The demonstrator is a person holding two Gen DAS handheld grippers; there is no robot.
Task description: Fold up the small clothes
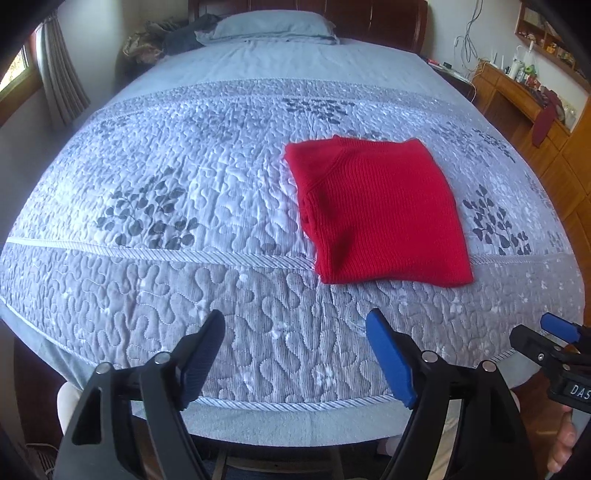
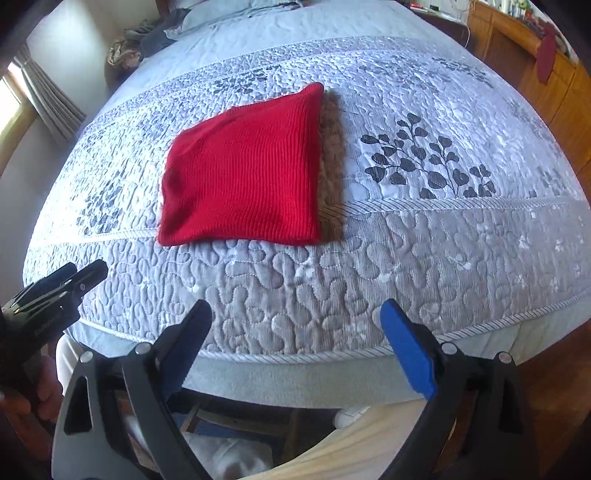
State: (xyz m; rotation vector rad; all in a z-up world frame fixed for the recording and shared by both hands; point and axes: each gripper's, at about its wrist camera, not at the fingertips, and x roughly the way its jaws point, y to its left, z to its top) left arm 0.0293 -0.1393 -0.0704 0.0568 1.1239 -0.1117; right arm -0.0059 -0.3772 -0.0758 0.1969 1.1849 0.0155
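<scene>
A red knitted garment (image 1: 380,210) lies folded into a rough square on the grey quilted bedspread (image 1: 184,206). It also shows in the right wrist view (image 2: 243,170), with a brown furry strip (image 2: 330,162) along its right edge. My left gripper (image 1: 295,325) is open and empty, held above the bed's near edge, short of the garment. My right gripper (image 2: 295,314) is open and empty, also near the bed's front edge. The right gripper shows at the far right of the left wrist view (image 1: 546,336).
A pillow (image 1: 273,26) and a heap of dark clothes (image 1: 177,37) lie at the head of the bed. A wooden cabinet (image 1: 524,107) stands to the right. A window with a curtain (image 1: 59,81) is on the left.
</scene>
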